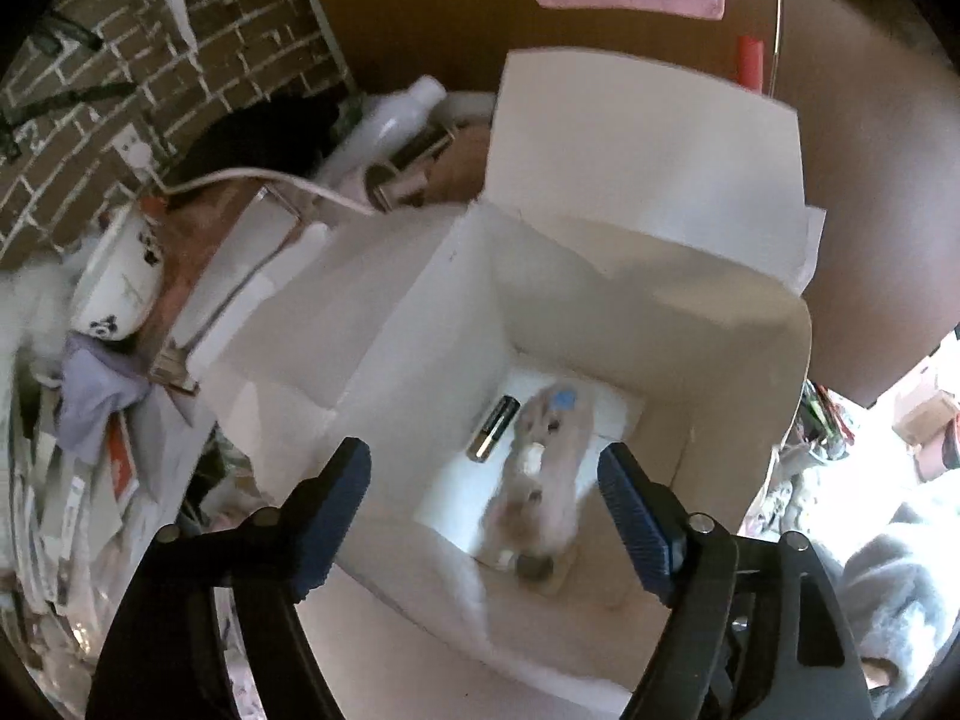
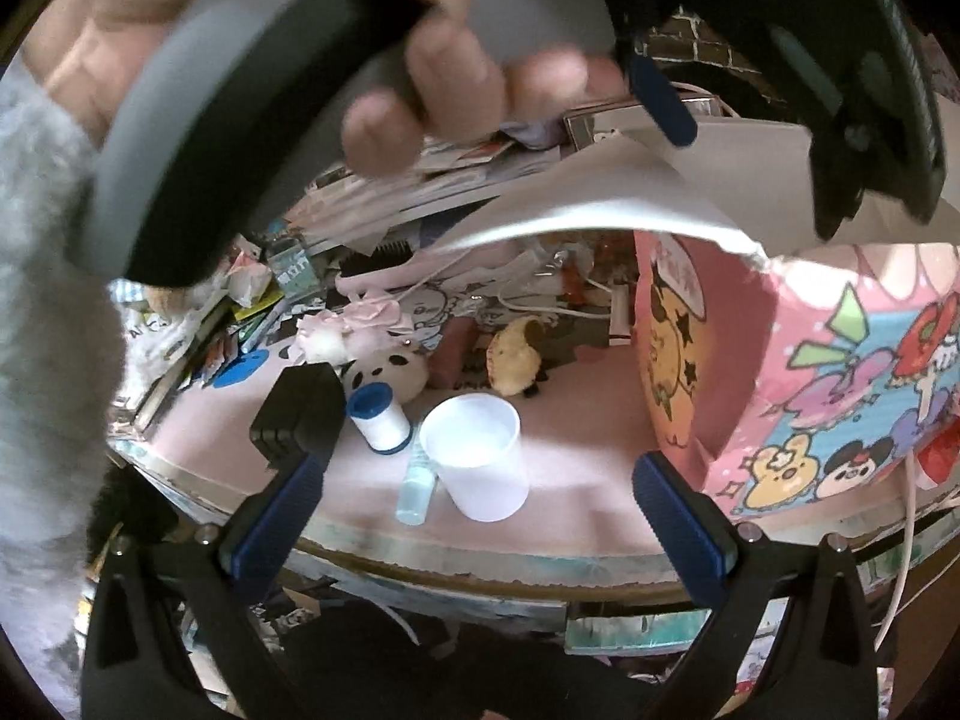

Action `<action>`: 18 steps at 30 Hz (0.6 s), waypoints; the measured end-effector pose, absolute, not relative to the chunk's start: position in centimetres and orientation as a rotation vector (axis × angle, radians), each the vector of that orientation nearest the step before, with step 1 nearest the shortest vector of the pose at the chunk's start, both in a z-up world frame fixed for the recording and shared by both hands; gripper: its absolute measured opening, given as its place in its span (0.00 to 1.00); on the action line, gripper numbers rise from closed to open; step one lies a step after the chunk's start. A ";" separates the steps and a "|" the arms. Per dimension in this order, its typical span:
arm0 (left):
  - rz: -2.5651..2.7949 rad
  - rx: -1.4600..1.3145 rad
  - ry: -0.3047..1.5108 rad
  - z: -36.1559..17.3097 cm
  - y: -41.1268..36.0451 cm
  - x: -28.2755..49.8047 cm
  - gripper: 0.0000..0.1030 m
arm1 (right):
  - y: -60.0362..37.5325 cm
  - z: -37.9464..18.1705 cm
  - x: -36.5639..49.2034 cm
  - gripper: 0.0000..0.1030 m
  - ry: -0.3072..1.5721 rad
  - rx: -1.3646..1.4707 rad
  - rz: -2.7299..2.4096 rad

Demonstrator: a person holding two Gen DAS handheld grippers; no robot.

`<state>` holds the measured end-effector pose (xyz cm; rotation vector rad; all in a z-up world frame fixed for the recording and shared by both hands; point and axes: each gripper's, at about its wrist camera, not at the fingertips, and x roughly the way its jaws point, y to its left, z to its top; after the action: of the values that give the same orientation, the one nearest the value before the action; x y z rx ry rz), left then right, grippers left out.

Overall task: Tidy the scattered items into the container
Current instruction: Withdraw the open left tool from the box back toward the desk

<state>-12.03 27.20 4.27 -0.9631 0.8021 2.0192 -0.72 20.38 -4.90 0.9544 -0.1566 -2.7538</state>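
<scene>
A: Hovering over the box (image 1: pixel 600 312), left gripper (image 1: pixel 485 498) spread wide, holding nothing. Battery (image 1: pixel 493 435) and a blurred pale item (image 1: pixel 543 468) sit on the box floor.

B: Right gripper (image 2: pixel 480 516)?

A: Also spread, empty, aimed at the white cup (image 2: pixel 477 456), clear tube (image 2: pixel 415 489) and tape roll (image 2: pixel 379 417) on the pink mat (image 2: pixel 588 396). Advice: straddle the cup rim squarely, close gently, avoid nudging the tube touching it.

Box (image 1: pixel 600 312): battery (image 1: pixel 493 426) on its floor, just left of a blurred item (image 1: pixel 540 480)
Table (image 2: pixel 588 396): cup (image 2: pixel 474 456) in front, spool (image 2: pixel 379 418) at its left, small bottle (image 2: pixel 416 489) between and before them
Plush toys (image 2: pixel 516 360): behind the cup
</scene>
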 end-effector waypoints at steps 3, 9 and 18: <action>2.044 -0.907 0.775 5.4 26.7 -11.4 0.73 | 20.3 -5.4 -0.9 1.00 -0.149 0.956 -2.752; 2.128 -0.749 0.650 9.2 23.4 -9.4 0.74 | 20.2 -6.9 -1.4 1.00 -0.141 0.973 -2.766; 2.472 -0.656 0.469 10.1 14.3 -7.7 0.75 | 19.4 -9.2 -0.8 0.67 -0.048 0.870 -2.824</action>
<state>-7.70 14.26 10.14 -0.6562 0.4694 2.4722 -0.83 19.41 -9.18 0.8696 -0.0482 -2.8245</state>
